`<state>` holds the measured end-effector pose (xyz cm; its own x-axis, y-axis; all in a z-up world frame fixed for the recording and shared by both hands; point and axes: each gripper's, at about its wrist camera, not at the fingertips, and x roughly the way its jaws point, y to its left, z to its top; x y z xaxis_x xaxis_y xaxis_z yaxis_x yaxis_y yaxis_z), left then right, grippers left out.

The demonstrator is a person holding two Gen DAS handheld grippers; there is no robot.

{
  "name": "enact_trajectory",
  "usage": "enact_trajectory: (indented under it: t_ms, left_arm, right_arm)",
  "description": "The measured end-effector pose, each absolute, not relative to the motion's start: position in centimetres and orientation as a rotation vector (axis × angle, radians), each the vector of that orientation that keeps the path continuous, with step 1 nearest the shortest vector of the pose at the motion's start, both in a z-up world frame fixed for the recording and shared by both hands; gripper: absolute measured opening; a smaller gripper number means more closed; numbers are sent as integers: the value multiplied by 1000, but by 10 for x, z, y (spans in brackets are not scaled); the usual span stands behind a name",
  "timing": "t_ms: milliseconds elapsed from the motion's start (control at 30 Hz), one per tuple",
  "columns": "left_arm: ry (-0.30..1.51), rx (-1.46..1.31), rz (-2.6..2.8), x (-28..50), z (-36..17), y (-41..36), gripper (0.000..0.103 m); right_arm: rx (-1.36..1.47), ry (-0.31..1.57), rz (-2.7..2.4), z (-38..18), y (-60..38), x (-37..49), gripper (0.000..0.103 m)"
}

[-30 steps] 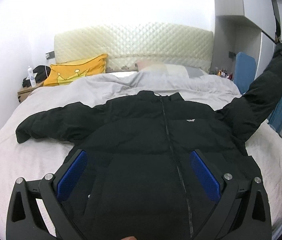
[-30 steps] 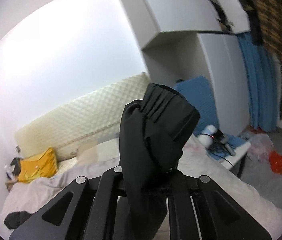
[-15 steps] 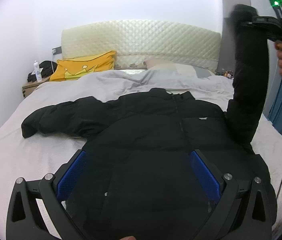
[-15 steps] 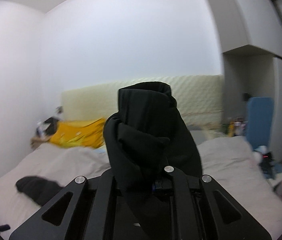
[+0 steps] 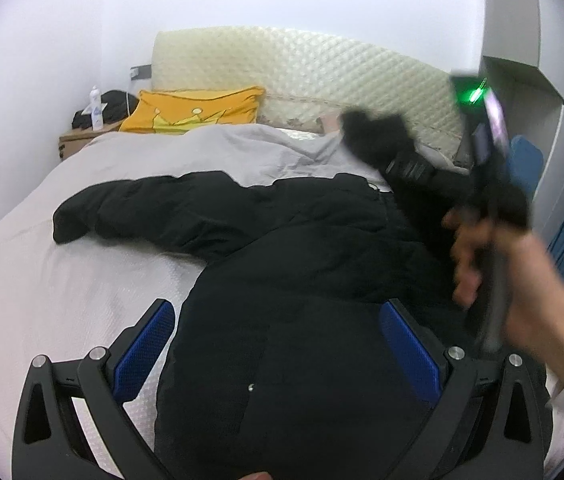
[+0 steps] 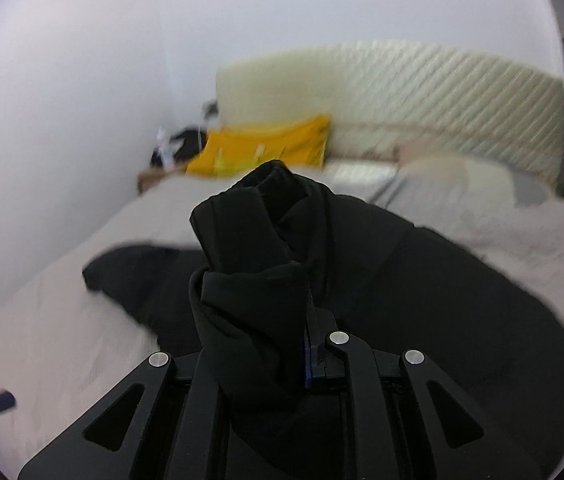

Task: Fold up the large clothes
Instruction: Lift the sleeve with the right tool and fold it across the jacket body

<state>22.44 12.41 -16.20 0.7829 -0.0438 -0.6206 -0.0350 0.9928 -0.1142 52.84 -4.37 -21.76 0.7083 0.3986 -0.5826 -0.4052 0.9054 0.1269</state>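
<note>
Over on the left, a small wooden nightstand is carrying a white plastic bottle and some dark clutter, and a yellow crown-print cushion is leaning against the cream quilted headboard. None of that is getting in the way. The black padded puffer jacket is lying front-up across the pale grey bed, its far sleeve stretching out flat towards that left side.

The left claw is hovering wide apart over the jacket's lower body, its blue pads gripping nothing.

Further right, the right claw is clamping narrowly on the cuff of the other sleeve, which is bunching up thick above its fingers while the person's right hand is holding it over the jacket's chest.

The risk, as I see it, is the slick, puffy cuff sliding out of that narrow pinch, or the sleeve landing crooked and springing open, since nothing is pinning the body. The loose grey duvet rumpling behind the collar could catch the fold, and the two claws are crowding near each other.
</note>
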Motion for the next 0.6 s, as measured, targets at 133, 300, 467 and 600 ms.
enact_trajectory:
  t_ms: [133,300,467,600]
  left_arm:
    - [684,-135,-3,229,-169,132,102]
    - [711,-139,-9,238,-180,134,102]
    - [728,-123,-13,245,-186,127,102]
    - [734,-123,-18,246,-183,124,102]
  right_arm:
    - [-30,764,456,-270,-14,533,11]
    - [-74,856,451,-316,0,537,11]
    - [-60,854,454,-317,-9,539,11]
    - [-66,855,461,-301,-9,528,29]
